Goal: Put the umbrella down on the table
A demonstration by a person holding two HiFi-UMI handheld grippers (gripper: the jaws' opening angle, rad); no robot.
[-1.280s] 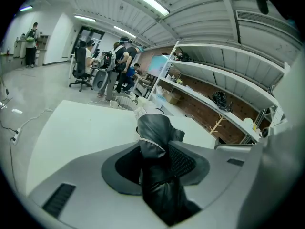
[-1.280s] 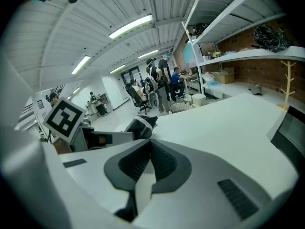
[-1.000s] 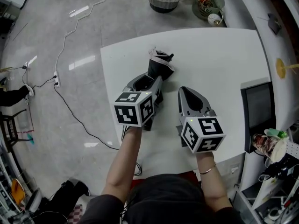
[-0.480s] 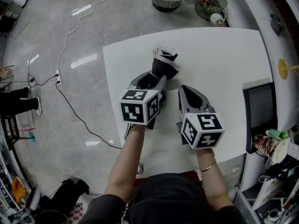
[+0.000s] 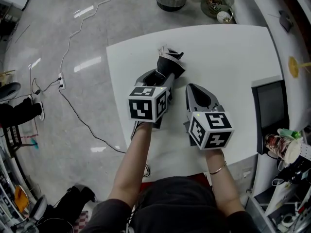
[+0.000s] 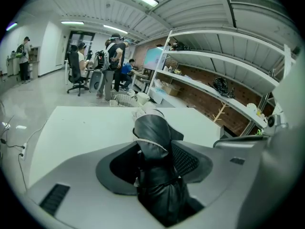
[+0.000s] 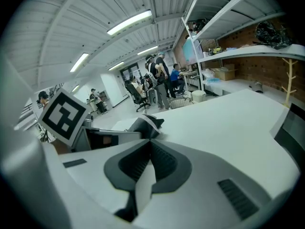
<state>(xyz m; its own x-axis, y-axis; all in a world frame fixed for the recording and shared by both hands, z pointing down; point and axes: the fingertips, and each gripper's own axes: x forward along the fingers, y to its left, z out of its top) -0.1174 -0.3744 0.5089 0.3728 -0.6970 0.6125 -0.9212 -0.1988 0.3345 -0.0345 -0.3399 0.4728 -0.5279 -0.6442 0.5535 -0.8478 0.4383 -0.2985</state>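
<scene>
— First entry?
— One white rectangular table (image 5: pixel 228 57).
— Next?
— One folded black fabric umbrella (image 5: pixel 168 67), lying on the table's left part.
— The tongs?
— Left gripper (image 5: pixel 158 77): jaws have just been opening, with the umbrella between them and a gap beside one pad. Right gripper (image 7: pixel 151 144): jaws closed together, holding nothing, just beside the left.

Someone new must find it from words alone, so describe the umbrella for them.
Start at the big white table. Toward its left edge in the head view, the left tongs have just been opening with a bundle between them. That bundle is the umbrella: folded, black with pale trim, the only dark, soft thing on the white top.
</scene>
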